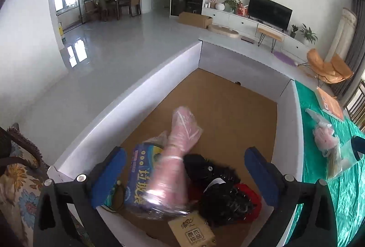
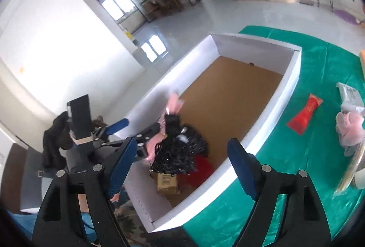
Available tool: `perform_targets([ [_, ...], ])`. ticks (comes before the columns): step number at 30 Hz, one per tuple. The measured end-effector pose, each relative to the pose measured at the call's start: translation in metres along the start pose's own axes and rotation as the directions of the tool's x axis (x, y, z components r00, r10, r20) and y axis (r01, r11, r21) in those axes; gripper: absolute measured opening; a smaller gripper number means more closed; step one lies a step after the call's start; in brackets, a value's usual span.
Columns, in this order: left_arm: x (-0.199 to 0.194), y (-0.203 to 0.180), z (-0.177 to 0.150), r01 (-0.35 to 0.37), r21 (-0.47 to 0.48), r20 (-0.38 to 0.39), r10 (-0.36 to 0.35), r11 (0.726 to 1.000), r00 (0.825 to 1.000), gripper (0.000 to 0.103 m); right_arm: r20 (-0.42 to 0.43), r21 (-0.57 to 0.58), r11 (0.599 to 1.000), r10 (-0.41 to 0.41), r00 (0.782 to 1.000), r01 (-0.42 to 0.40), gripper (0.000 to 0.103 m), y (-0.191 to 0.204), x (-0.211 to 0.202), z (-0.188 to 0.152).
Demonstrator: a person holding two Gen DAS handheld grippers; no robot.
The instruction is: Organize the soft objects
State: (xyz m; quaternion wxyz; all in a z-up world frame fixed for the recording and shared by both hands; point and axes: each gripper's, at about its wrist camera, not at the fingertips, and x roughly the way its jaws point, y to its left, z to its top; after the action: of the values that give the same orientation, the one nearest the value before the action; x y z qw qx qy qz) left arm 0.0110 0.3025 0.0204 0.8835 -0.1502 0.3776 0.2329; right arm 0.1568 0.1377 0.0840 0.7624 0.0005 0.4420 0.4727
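While both claws hang wide apart and empty over the white box (image 1: 136, 96), I see the pink bagged bundle (image 1: 180, 140) blurred between and just beyond the left gripper (image 1: 186, 176) pads (it looks mid-drop). Its long axis runs from close under the claw away toward the box's far wall, fat end nearest. It could land across the blue packet (image 1: 139, 176) and black mesh item (image 2: 180, 151) and slide off. Beyond the right gripper (image 2: 182, 167), off to its right, the red pouch (image 2: 305, 113) waits on the green cloth (image 2: 296, 151).
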Motion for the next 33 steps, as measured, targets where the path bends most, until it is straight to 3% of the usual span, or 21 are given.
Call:
perform_targets([
  [2,0.0,-0.018,-0.005,0.048,0.012,0.018,-0.048,0.999,0.999,0.103,0.047,-0.025,0.992,-0.118,0.992,0.12,0.084,-0.015,-0.017,-0.019],
  [4,-0.004,-0.042,-0.011,0.127,0.05,0.03,-0.129,0.991,0.991,0.103,0.097,-0.033,0.963,-0.264,0.96,0.268,0.084,-0.035,-0.028,-0.047],
  [7,-0.009,-0.096,-0.028,0.271,0.141,-0.002,-0.274,0.952,0.962,0.103,0.114,0.027,0.872,-0.488,0.865,0.488,0.084,-0.082,-0.049,-0.113],
  [10,-0.008,-0.17,-0.057,0.386,0.257,-0.102,-0.372,0.886,0.922,0.103,0.028,0.155,0.749,-0.655,0.755,0.644,0.084,-0.146,-0.063,-0.177],
  [12,0.0,-0.21,-0.08,0.419,0.322,-0.164,-0.386,0.849,0.908,0.103,-0.037,0.245,0.66,-0.726,0.687,0.71,0.084,-0.182,-0.071,-0.213],
  [14,0.015,-0.248,-0.103,0.423,0.379,-0.191,-0.378,0.823,0.906,0.103,-0.067,0.336,0.598,-0.756,0.652,0.728,0.084,-0.209,-0.088,-0.234],
  [16,0.034,-0.273,-0.122,0.404,0.425,-0.201,-0.35,0.81,0.915,0.103,-0.037,0.423,0.596,-0.741,0.67,0.683,0.084,-0.22,-0.11,-0.248],
  [19,0.064,-0.295,-0.139,0.354,0.479,-0.209,-0.287,0.803,0.935,0.102,-0.03,0.457,0.542,-0.783,0.621,0.705,0.084,-0.227,-0.125,-0.248],
  [20,0.073,-0.3,-0.141,0.348,0.485,-0.219,-0.274,0.802,0.937,0.102,-0.043,0.462,0.53,-0.787,0.615,0.711,0.084,-0.229,-0.125,-0.246],
  [22,0.083,-0.303,-0.142,0.347,0.481,-0.222,-0.271,0.805,0.937,0.102,-0.07,0.463,0.529,-0.778,0.624,0.712,0.085,-0.236,-0.117,-0.245],
  [23,0.087,-0.303,-0.141,0.343,0.478,-0.217,-0.27,0.809,0.938,0.103,-0.072,0.449,0.525,-0.786,0.614,0.724,0.085,-0.236,-0.118,-0.247],
  [26,0.1,-0.307,-0.143,0.333,0.47,-0.222,-0.256,0.817,0.941,0.103,-0.073,0.419,0.532,-0.788,0.612,0.735,0.084,-0.236,-0.11,-0.256],
  [29,0.101,-0.301,-0.14,0.323,0.464,-0.203,-0.256,0.825,0.945,0.103,-0.074,0.442,0.537,-0.777,0.625,0.719,0.087,-0.245,-0.109,-0.261],
  [33,0.099,-0.295,-0.139,0.328,0.459,-0.205,-0.261,0.826,0.943,0.103,-0.077,0.436,0.539,-0.775,0.627,0.721,0.089,-0.245,-0.108,-0.262],
])
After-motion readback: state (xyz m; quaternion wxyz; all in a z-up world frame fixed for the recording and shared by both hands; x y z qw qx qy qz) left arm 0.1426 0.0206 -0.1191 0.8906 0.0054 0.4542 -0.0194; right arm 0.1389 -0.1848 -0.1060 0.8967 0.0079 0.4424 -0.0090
